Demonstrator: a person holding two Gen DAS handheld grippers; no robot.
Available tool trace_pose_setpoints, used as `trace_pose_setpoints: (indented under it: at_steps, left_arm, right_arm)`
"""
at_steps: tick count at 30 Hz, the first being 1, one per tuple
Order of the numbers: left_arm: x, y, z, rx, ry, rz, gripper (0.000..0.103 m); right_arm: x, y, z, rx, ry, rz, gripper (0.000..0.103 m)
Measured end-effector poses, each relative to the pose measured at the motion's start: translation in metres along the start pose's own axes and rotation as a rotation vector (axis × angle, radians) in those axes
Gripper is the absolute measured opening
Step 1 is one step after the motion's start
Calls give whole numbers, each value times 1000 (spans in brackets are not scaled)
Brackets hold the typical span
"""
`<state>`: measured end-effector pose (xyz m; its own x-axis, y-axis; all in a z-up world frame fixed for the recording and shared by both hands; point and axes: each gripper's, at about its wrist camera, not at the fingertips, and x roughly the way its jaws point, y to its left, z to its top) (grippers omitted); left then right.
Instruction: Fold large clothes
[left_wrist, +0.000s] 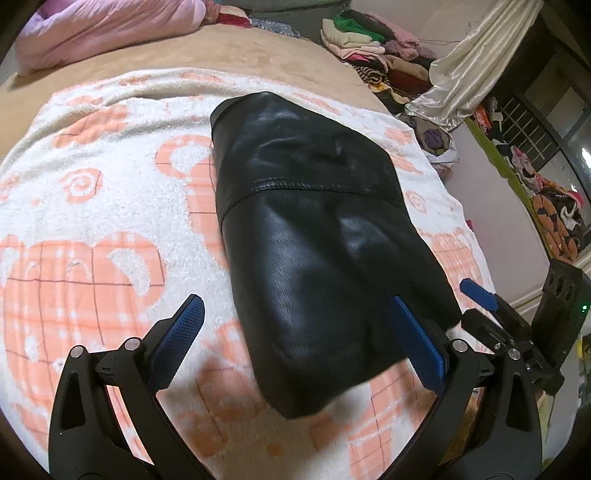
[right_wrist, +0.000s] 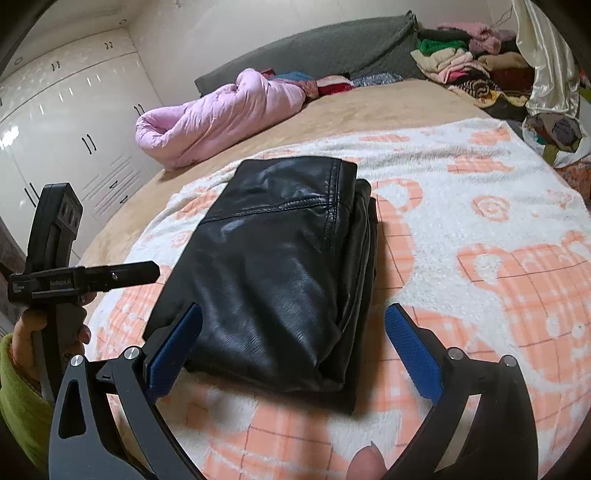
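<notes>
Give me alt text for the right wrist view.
A folded black leather garment lies on a white-and-peach fleece blanket, just ahead of the open right gripper. A rolled pink quilt lies behind it.

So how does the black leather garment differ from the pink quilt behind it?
The black leather garment is glossy and folded into a flat, squared stack; the pink quilt is matte, puffy and loosely rolled. The garment lies on the white and orange blanket, between the open grippers; the quilt lies farther back on the tan bedcover. Both rest on the bed, ungripped.
</notes>
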<state>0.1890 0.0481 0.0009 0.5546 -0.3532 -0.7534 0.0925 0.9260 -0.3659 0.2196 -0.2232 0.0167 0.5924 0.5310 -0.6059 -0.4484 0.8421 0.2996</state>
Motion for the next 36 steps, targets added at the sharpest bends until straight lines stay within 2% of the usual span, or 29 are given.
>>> trace_pose_setpoints:
  at_steps: [6,12,19,25,36]
  left_arm:
    - [-20,-18,-25,42,-90,16,93]
    - [-32,-28,-57,72,-160,61,93]
    - [-29,-25,-97,42,-189,83,93]
    - [-26,-20,-109,26,-191,79,93]
    - [-25,-25,-114,63,-190,114,93]
  right_arm:
    - [-25,16,-14,-40,-54,-24,99]
    - [-46,23,-41,-98,-102,-103,99]
    - [-54,29,-79,-154,-127,-197,99]
    - [-52,29,-102,-152,-114,-239,99]
    - [-48,37,-107,-147,-109,-242,99]
